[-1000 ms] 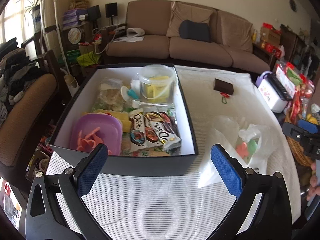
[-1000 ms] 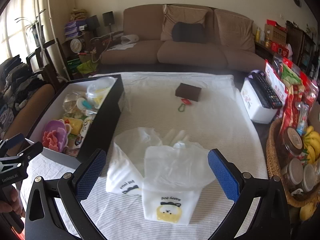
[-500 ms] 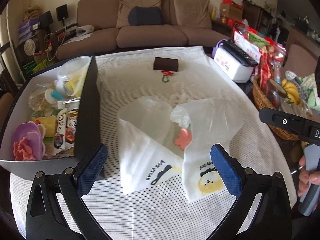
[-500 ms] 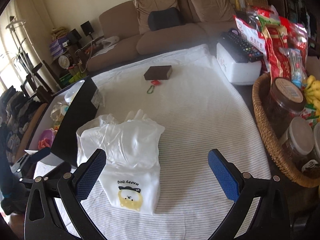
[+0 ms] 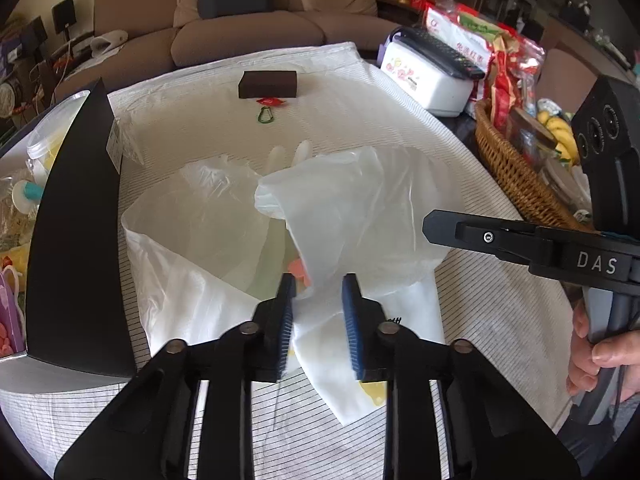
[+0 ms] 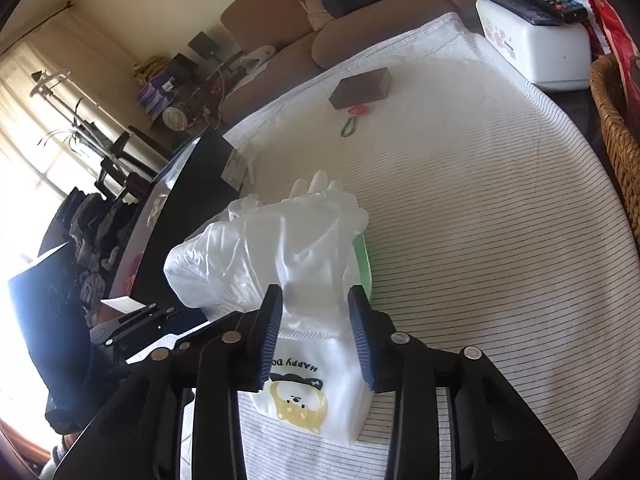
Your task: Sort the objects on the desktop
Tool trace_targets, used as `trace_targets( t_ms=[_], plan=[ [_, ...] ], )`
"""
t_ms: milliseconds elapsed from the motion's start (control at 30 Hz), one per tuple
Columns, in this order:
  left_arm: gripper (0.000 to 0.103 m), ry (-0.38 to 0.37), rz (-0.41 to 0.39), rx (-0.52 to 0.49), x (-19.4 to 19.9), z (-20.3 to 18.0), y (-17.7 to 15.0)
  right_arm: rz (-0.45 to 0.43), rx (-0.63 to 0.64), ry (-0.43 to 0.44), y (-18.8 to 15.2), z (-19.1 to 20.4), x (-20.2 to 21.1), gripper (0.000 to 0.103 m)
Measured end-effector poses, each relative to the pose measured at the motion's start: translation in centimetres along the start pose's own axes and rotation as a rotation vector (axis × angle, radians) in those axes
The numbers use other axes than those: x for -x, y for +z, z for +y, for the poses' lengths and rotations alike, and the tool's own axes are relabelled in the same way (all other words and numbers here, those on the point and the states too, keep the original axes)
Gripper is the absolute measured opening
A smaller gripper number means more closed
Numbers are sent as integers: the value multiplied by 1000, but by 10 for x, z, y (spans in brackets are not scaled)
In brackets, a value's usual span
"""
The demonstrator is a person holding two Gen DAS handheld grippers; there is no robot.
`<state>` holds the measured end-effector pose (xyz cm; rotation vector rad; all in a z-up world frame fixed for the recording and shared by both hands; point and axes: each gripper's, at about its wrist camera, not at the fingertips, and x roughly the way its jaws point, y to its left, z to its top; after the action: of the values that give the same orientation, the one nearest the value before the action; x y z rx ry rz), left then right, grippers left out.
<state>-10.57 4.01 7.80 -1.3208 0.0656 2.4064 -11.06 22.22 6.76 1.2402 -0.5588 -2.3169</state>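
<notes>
A white plastic bag with a yellow dog print [image 5: 360, 208] [image 6: 280, 240] lies on the striped tablecloth, with a pink item [image 5: 298, 268] inside. My left gripper [image 5: 318, 280] is closing, and its blue pads pinch a fold at the bag's near left edge. My right gripper [image 6: 314, 294] comes from the other side. Its jaws are closing with the bag's crumpled neck between them, and a gap is still visible. A second white bag [image 5: 192, 240] lies to the left. In the left wrist view, the right gripper's finger [image 5: 440, 228] reaches the bag's right edge.
A black box [image 5: 76, 240] [image 6: 192, 184] of snacks and tubs stands left of the bags. Farther back lie a brown block [image 5: 267, 84] and a green carabiner [image 5: 265, 114]. A wicker basket [image 5: 508, 172] and a white box [image 5: 424, 76] bearing remotes sit at the right. A hand [image 5: 600, 356] holds the right gripper.
Both grippers have dropped closer to the dog-print bag. Their jaws, wide open before, have narrowed around it, and the left pads now have a fold of plastic.
</notes>
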Motion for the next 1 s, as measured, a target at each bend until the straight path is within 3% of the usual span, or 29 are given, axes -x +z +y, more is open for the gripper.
trace_targets(
  t_ms=[167,533,667,833,1000],
  plan=[
    [4,-83,-51,13,31,3,12,-60,78,32,7,25,28,20],
    [3,-93,-267,-63,201,1,85,-279,259,144,62,152,151,20],
    [3,-89,-303,-83,247,3,99,-332,293,175,71,184,191,20],
    [3,-67,-297,-142,263,-8,81,-313,270,221,58,189,207,20],
    [3,-72,-225,-117,242,-12,68,-259,213,240,45,175,193,20]
  ],
)
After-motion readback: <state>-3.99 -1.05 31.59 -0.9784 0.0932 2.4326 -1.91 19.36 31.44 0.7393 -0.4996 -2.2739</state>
